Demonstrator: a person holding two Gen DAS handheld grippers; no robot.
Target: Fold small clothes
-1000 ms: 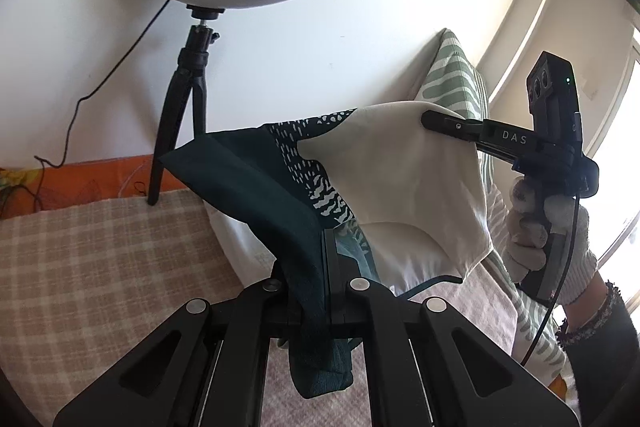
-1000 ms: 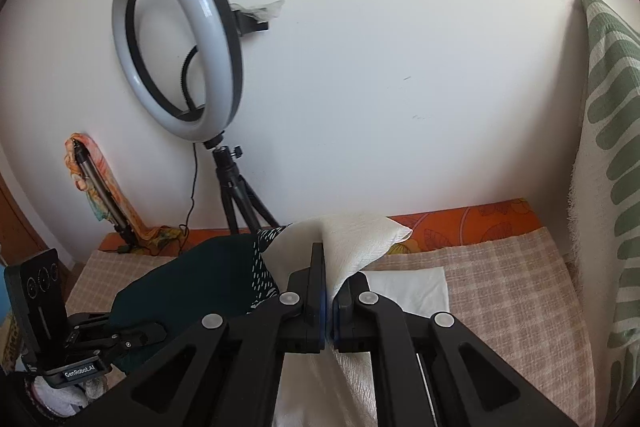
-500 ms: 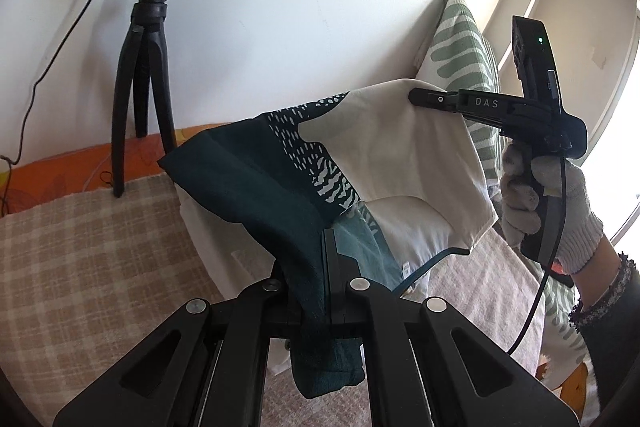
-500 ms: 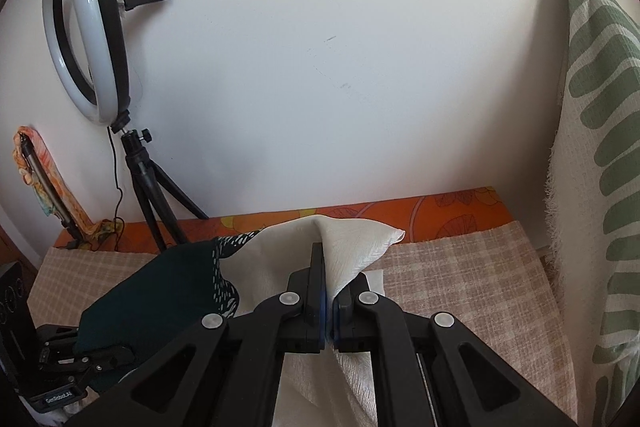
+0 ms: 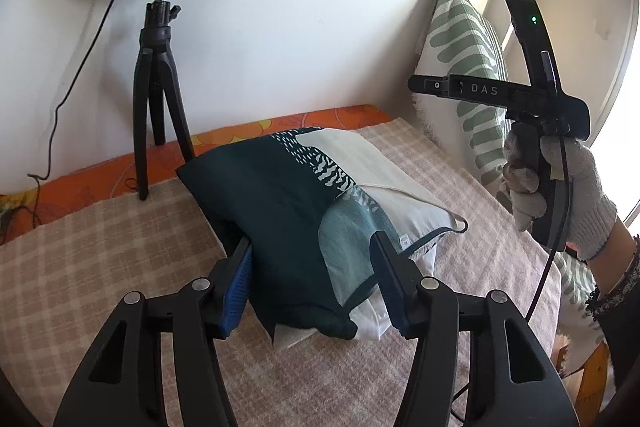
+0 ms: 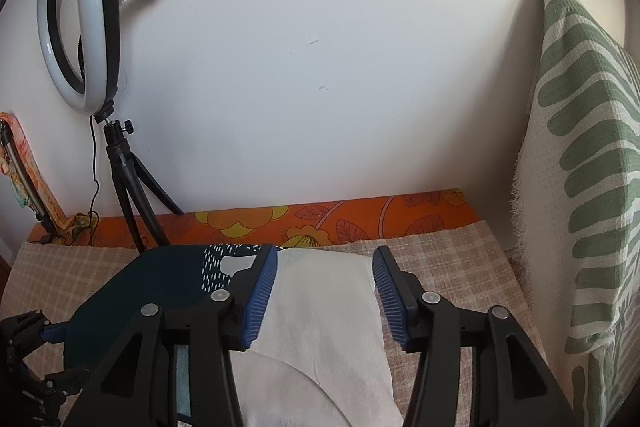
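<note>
The folded garment [image 5: 316, 211] lies on the checked blanket [image 5: 100, 267] of the bed, toward its back edge near the tripod [image 5: 158, 99]. Left gripper [image 5: 312, 283] has its jaws released, straddling the garment's near end. Right gripper [image 6: 322, 291] hovers above the garment's white part, jaws likewise spread wide.

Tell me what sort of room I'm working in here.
Likely a bedroom or living room at home, set up for filming: a checked blanket over an orange floral sheet, a leaf-print cushion against the wall, and a ring light on a tripod.
</note>
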